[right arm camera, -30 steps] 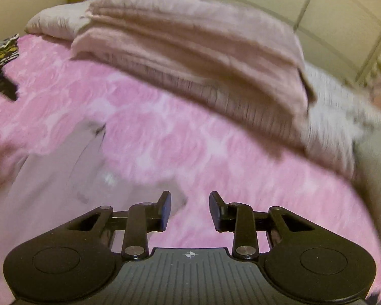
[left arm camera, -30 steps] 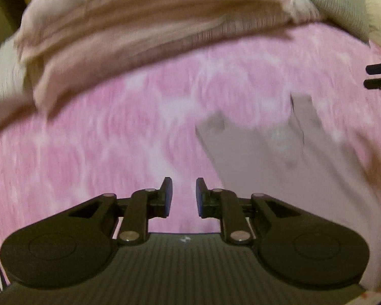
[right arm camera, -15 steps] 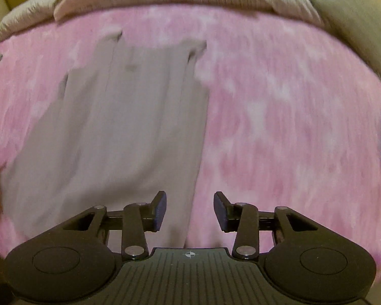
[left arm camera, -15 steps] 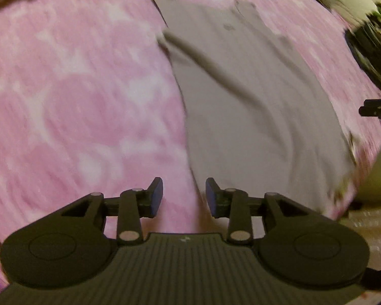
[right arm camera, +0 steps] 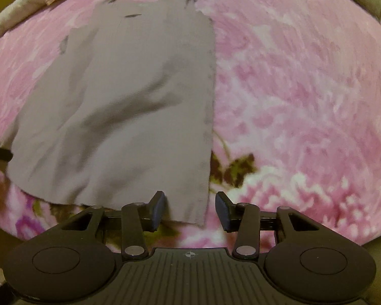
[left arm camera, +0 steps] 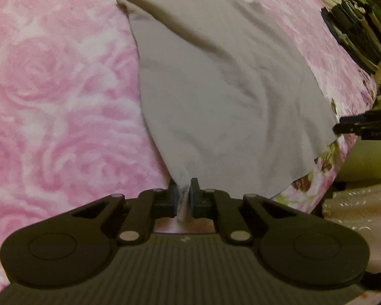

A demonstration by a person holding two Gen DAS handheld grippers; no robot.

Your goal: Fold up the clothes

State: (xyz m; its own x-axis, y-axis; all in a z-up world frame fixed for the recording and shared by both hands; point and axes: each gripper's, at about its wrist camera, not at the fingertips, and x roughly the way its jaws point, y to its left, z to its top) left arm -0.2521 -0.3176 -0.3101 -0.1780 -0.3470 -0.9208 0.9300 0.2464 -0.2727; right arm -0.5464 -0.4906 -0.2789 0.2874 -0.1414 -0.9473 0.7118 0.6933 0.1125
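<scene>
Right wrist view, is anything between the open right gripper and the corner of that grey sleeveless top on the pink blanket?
Nothing visible. The right gripper is open around the grey sleeveless top's near hem corner, with only the pink floral blanket underneath.

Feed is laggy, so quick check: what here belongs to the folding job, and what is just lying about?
Job:
- grey sleeveless cotton top
- left hand-held gripper, shut on its hem
- right hand-held gripper, open

Lying about:
- pink rose-print blanket
- dark stacked items

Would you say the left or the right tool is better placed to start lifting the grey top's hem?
Left: the left tool already pinches the grey top at its hem corner; the right tool is open.
</scene>
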